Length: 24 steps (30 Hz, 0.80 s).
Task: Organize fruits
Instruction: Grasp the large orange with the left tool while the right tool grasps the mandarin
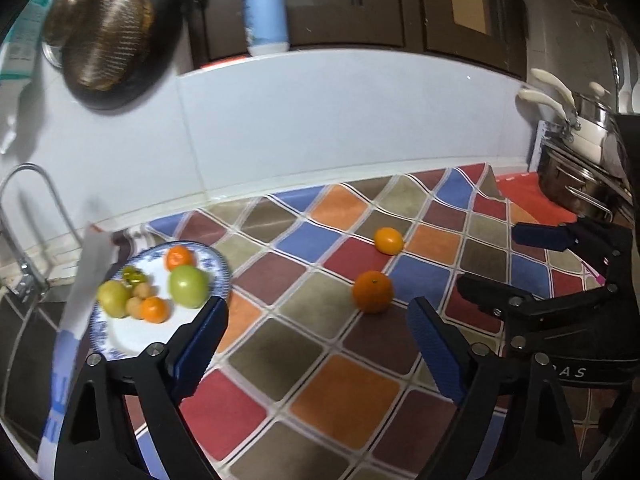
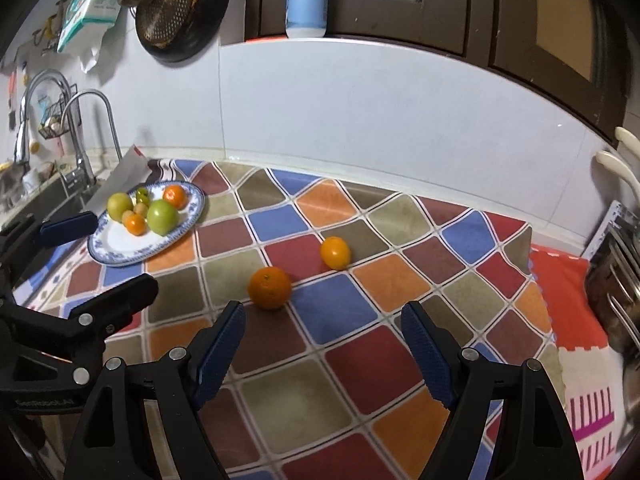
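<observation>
A blue-rimmed white plate (image 1: pixel 128 336) (image 2: pixel 120 258) at the left of the chequered cloth holds two green fruits, small oranges and other small fruits. Two fruits lie loose on the cloth: a large orange (image 1: pixel 373 291) (image 2: pixel 269 288) and, behind it, a smaller yellow-orange fruit (image 1: pixel 388 241) (image 2: pixel 335 253). My left gripper (image 1: pixel 318 304) is open and holds nothing; the large orange lies just beyond its right fingertip. My right gripper (image 2: pixel 324 308) is open and holds nothing, with the large orange just ahead of its left fingertip. Each view shows the other gripper at its edge (image 1: pixel 488 257) (image 2: pixel 125 251).
A sink with a faucet (image 2: pixel 86 132) lies left of the plate, and a white paper strip (image 1: pixel 86 280) leans by it. Pots and pans (image 1: pixel 576 152) stand at the right on a red mat (image 2: pixel 560 300). A blue bottle (image 2: pixel 307 0) stands on the ledge above the tiled wall.
</observation>
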Each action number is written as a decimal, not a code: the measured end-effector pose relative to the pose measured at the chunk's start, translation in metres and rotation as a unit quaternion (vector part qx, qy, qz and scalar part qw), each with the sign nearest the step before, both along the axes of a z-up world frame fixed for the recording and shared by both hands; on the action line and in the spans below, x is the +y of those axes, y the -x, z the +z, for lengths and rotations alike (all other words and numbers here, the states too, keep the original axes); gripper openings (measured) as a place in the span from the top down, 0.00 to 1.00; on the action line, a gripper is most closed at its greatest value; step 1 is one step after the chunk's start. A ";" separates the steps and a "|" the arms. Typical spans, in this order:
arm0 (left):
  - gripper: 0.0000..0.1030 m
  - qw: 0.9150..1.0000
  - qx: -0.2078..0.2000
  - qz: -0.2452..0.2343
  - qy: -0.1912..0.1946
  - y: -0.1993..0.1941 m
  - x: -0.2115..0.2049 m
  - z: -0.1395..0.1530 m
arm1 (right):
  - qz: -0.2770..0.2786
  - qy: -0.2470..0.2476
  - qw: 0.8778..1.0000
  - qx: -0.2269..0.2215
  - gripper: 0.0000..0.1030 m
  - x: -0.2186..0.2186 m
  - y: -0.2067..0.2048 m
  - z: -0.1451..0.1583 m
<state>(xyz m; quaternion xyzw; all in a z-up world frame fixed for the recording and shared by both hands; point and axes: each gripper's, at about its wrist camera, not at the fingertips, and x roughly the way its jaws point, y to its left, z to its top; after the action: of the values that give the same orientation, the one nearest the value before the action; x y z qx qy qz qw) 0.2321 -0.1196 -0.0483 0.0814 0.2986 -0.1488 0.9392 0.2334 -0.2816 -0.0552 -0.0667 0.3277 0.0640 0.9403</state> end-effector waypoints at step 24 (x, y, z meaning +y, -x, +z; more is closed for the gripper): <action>0.41 0.994 0.083 -0.074 -0.014 -0.080 -0.050 -0.061 | 0.035 0.020 0.997 0.068 0.41 -0.024 -0.083 -0.057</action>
<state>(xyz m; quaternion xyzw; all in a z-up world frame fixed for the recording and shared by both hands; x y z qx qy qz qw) 0.3119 -0.1697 -0.1096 0.1036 0.3707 -0.2205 0.8962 0.3167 -0.3054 -0.1124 -0.0924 0.3896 0.0948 0.9114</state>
